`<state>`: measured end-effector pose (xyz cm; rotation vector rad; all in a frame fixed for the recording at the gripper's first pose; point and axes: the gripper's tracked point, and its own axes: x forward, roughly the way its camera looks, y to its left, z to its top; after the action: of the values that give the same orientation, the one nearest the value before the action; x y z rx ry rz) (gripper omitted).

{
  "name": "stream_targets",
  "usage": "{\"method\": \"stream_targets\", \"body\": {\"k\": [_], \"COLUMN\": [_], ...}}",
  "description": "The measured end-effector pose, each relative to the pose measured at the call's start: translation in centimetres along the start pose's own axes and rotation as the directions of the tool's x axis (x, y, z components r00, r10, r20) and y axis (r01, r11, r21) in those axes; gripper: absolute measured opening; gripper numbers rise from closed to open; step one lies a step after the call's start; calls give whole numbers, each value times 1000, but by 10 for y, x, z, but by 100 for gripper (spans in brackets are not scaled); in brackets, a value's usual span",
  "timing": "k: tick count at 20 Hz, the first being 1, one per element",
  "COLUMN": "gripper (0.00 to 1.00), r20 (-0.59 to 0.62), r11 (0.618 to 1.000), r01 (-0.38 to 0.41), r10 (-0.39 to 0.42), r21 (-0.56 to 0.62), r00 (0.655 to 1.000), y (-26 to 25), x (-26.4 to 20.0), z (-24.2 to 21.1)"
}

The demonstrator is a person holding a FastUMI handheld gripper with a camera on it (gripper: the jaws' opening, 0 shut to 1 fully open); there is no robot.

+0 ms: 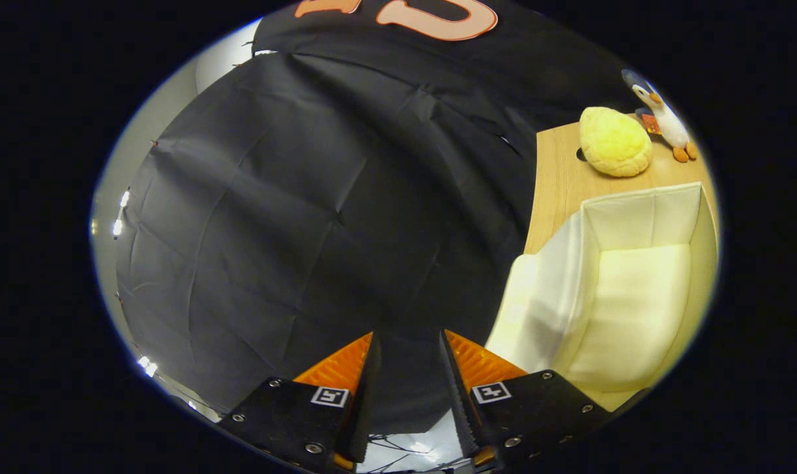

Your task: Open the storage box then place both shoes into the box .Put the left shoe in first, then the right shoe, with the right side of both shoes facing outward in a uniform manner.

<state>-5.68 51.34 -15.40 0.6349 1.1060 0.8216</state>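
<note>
We see the tool [408, 368] with its two fingers set a moderate way apart, released, with nothing between them and nothing touching either finger; in the gap there is only the dark cloth wall [319, 230] of the booth, which stands well beyond the fingertips. Each finger carries a small square printed marker on its mount. Off to the right of the fingers, beside and beyond the right one, we find the cream-white fabric storage box [635, 296], rectangular, soft-walled and open at the top, so that we look down into it: its inner walls are pale, the floor of it is a flat, lighter panel, and we see nothing lying inside. The near wall of the box looks slightly slumped outward. The box sits on a light wooden worktop [556, 184]. Beyond the box, on the same worktop, rests a round yellow plush cushion shaped like a bun [615, 141], and just past that a small white plush bird with orange feet [668, 122], close beside the cushion.
</note>
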Motion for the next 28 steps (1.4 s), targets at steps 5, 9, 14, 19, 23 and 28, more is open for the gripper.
{"method": "stream_targets", "body": {"k": [5,9,14,19,23,28], "gripper": [75,85,89,89,89,87], "r20": [48,101,163,217,195,136], "r11": [986,958,913,822,755,693], "r01": [99,199,363,551,647,709], "r10": [-93,-182,-335,-517,-622,-696], "r21": [-133,-206,-186,-147,-107,-131], "r00": [994,978,928,828,759,705], "y": [-49,-96,-173,-252,-306,-351], "x": [-59,-110,-176,-236,-270,-292], "z": [4,4,-1,-10,-44,-93]}}
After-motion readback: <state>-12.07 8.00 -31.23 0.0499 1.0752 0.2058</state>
